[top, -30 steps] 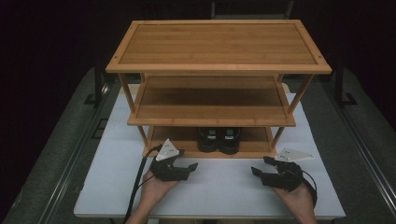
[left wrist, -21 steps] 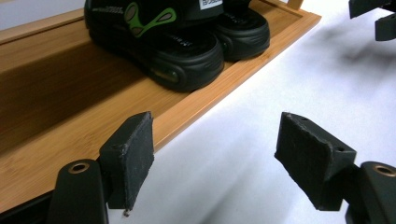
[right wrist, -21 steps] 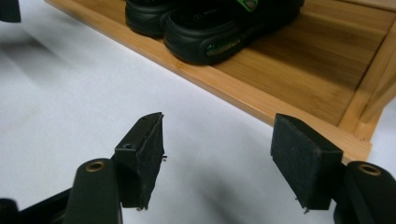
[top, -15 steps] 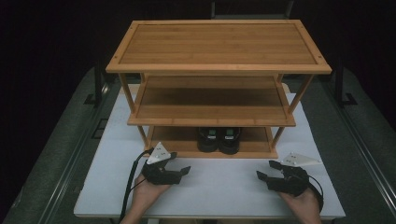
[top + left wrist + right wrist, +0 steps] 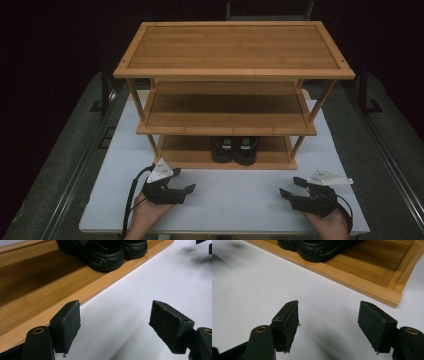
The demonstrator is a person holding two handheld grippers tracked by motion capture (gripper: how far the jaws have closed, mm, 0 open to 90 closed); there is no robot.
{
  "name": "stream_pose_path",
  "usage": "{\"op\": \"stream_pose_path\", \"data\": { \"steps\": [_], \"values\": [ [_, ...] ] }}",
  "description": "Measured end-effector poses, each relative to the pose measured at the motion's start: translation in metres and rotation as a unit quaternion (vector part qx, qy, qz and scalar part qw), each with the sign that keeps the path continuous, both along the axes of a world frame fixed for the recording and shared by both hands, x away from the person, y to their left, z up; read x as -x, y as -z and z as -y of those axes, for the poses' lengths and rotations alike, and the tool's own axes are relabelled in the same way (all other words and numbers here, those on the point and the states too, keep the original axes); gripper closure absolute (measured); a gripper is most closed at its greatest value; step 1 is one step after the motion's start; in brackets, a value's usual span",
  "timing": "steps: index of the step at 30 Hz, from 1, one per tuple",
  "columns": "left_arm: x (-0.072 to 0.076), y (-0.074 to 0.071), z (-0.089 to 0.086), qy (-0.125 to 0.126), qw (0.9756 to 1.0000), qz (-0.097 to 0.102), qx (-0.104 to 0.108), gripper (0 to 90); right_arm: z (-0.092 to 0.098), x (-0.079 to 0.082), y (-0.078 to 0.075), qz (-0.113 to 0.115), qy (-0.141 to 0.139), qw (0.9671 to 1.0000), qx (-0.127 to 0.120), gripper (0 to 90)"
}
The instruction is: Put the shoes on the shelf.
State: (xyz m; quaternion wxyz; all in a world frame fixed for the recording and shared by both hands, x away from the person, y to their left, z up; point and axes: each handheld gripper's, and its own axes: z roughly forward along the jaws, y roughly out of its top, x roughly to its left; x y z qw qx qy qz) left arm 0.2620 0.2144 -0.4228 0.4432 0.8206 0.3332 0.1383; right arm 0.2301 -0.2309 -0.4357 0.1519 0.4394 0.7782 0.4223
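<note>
On the lowest shelf of the bamboo rack [image 5: 235,70], black shoes [image 5: 234,148] are sitting together; left gripper [image 5: 181,190] and right gripper [image 5: 290,188] are hovering wide-jawed, empty. Approach low, probably one shoe each.

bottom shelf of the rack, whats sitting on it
A pair of black shoes sits side by side on the bottom shelf. The middle shelf above covers their back parts, so anything behind them is hidden.
</note>
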Motion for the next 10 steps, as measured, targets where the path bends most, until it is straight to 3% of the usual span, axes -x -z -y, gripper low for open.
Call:
{"op": "stream_pose_path", "data": {
  "steps": [10],
  "values": [
    [0.014, 0.001, -0.013, -0.007, 1.0000, 0.004, 0.004, 21.9, 0.009, 0.016, 0.005, 0.004, 0.006, 1.0000, -0.005, 31.2]
  ]
}}
